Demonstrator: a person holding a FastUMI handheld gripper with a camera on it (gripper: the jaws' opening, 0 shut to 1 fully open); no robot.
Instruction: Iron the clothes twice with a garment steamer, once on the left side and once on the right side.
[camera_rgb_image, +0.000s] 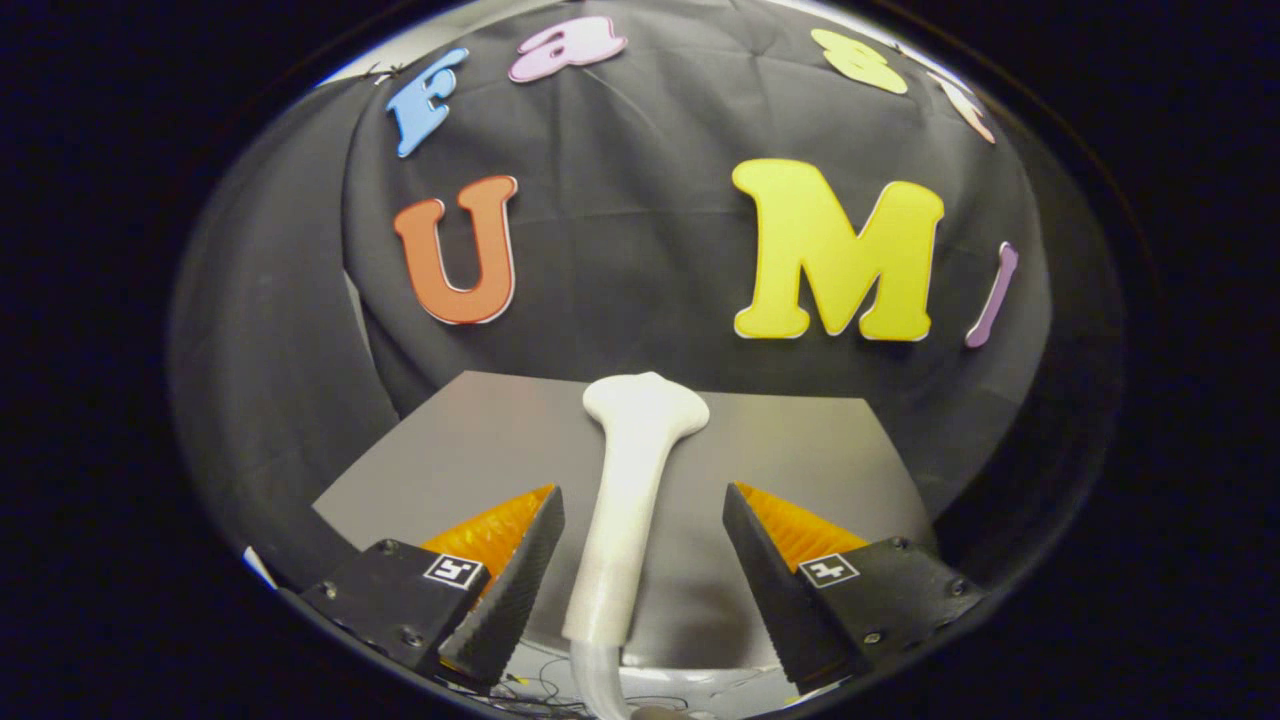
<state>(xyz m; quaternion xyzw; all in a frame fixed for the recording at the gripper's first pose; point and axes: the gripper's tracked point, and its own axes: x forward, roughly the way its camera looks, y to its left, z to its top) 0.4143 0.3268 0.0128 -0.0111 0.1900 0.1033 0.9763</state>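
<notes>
steamer (630, 480): matt white plastic; table (800, 450): smooth matt grey; wall: black cloth

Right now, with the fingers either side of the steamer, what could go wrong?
1. The gripper is open, clear of the steamer; closing off-centre could tip it.
2. Its hose trails off below the handle and may drag on a lift.
3. The handle tapers, so the grip might slip.

A grey desk (480, 450) is lying flat in front of the booth's black cloth wall (640, 250), which is hanging in soft folds behind and around it, while some thin dark cables (545, 690) are trailing over a pale surface below the desk's near edge.
</notes>
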